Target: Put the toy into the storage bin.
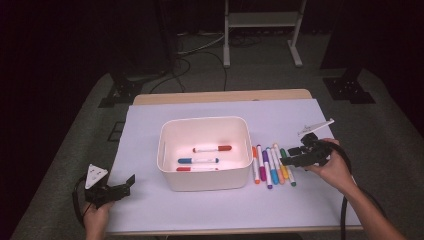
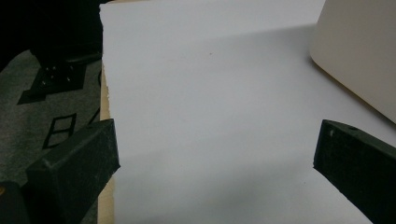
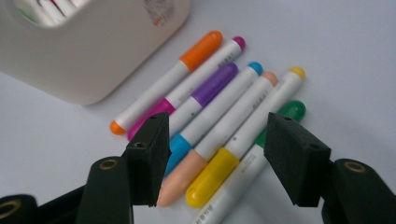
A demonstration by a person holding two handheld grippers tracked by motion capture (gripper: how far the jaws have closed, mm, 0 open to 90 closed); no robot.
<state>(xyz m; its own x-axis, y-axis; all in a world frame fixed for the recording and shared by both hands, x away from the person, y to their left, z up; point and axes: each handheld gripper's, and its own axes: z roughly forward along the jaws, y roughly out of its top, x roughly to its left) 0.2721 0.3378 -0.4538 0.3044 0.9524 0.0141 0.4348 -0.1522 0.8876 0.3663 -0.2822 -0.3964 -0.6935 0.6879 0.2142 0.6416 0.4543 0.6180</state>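
The right hand-held gripper (image 3: 212,161), jaws wide and empty, hovers just above the row of markers (image 3: 219,123) beside the bin (image 1: 205,150), their long axes running toward one o'clock between its jaws.

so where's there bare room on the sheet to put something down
Free: the white sheet left of the bin, up to the left gripper, and the strip in front of the bin. Crowded: right of the bin, where the markers lie under the open right gripper.
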